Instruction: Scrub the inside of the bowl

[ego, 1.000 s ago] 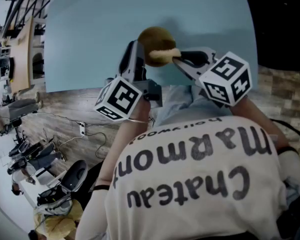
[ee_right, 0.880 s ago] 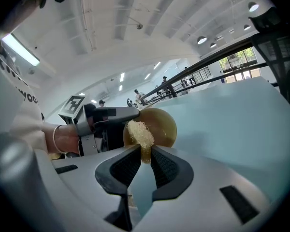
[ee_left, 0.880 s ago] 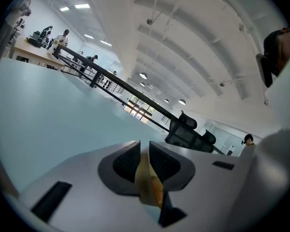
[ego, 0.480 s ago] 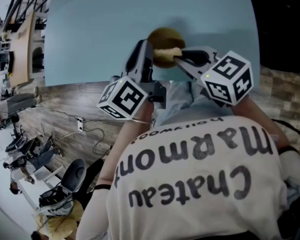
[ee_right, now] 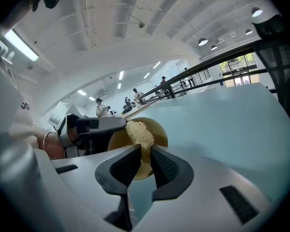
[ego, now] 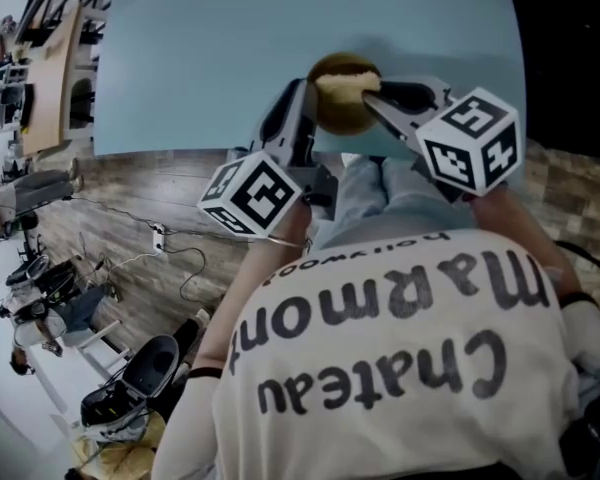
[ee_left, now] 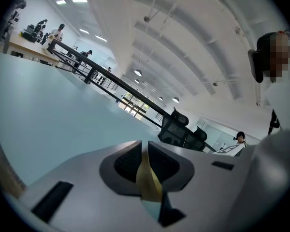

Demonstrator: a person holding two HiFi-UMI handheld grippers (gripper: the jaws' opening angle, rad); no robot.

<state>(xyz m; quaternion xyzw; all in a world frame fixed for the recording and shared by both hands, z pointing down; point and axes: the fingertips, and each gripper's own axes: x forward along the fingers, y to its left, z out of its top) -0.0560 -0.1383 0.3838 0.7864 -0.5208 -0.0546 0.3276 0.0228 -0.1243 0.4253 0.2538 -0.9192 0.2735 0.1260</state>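
L gripper (ee_left: 144, 153): fingers narrow, just been closing, pinched on bowl (ego: 342, 118) rim. R gripper (ee_right: 145, 154): fingers clamped on pale scrubber (ee_right: 140, 132), pressed inside bowl, prob. touching wall. Bowl tipped on side, held over blue surface (ego: 210, 58) near its front edge.

Open table (ego: 200, 58) beyond the bowl (ego: 346, 116)
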